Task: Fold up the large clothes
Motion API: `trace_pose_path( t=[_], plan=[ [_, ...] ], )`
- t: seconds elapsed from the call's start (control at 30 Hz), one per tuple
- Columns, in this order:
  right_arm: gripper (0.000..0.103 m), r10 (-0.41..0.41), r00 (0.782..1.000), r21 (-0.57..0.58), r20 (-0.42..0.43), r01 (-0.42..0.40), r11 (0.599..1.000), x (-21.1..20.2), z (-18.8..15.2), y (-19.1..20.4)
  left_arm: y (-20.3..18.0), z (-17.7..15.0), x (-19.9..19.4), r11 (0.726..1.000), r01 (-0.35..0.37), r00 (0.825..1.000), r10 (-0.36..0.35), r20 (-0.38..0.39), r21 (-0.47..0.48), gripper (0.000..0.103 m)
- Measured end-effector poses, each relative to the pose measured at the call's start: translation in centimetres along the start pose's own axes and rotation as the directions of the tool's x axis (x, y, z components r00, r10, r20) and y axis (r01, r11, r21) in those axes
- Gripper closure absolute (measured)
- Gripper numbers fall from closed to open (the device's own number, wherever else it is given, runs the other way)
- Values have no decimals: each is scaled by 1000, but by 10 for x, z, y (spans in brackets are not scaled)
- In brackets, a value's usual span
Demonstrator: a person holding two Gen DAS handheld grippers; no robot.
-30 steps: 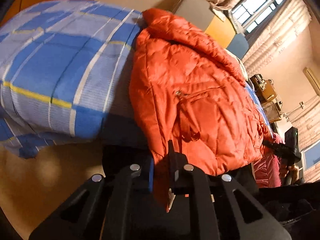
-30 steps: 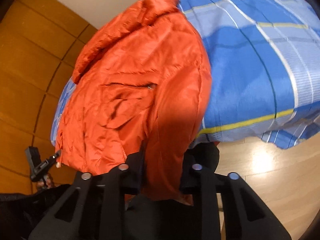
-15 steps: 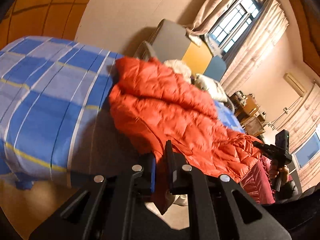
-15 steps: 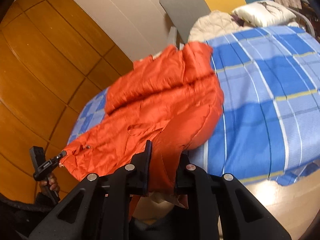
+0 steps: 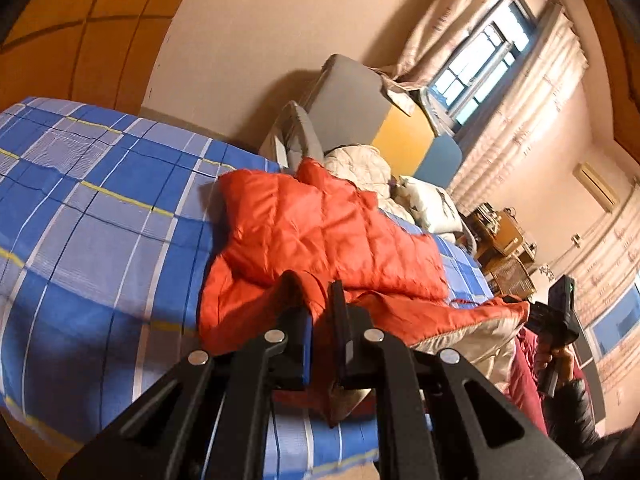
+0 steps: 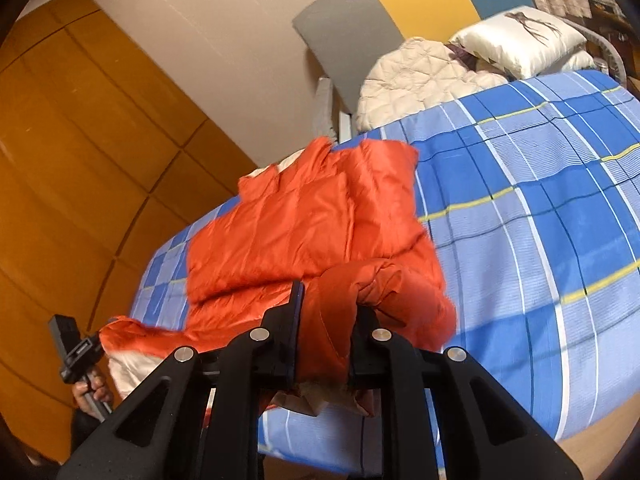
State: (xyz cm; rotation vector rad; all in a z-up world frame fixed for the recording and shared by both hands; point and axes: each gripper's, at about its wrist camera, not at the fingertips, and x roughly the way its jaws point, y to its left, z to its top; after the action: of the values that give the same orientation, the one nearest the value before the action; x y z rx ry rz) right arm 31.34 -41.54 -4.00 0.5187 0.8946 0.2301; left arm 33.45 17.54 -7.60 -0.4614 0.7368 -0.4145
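The orange quilted jacket (image 5: 320,232) lies across the blue plaid bedspread (image 5: 100,216), its far part flat on the bed and its near hem lifted clear of the mattress, so that a pale lining shows along the raised edge. The left gripper (image 5: 320,312) is clenched on one corner of that hem, a thin fold of orange cloth pinched between its black fingers (image 5: 294,304). The right gripper (image 6: 326,312) is clamped on the other corner, where a thicker bunch of fabric bulges above the jaws; its jaws have just been closing on that bunch. Each gripper also shows at the edge of the other's view, held by a hand (image 6: 90,392), with the hem stretched between the two. Beyond the jacket, at the head of the bed, sit a cream quilted blanket (image 6: 420,76) and a white pillow (image 6: 520,40), the latter bearing a dark print that looks like an animal, though it is too small to be sure.
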Motion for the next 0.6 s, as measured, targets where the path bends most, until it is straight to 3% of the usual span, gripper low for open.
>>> trace_pose_path(
  t=[0.37,0.43,0.53,0.6],
  plan=[
    [86,-79,991,66,-108,86,994,79,45,-25,25,49,97,991,-121,988,114,-108,-56,95],
    [85,-67,990,80,-123,77,994,85,49,-27,28,53,112,987,-155,980,147,-135,-53,92],
    [84,-43,992,102,-118,55,993,88,54,-30,31,57,120,987,-152,979,142,-145,-62,90],
    [68,3,993,123,-115,11,992,87,55,-32,35,60,119,987,-142,981,130,-147,-80,80]
  ],
)
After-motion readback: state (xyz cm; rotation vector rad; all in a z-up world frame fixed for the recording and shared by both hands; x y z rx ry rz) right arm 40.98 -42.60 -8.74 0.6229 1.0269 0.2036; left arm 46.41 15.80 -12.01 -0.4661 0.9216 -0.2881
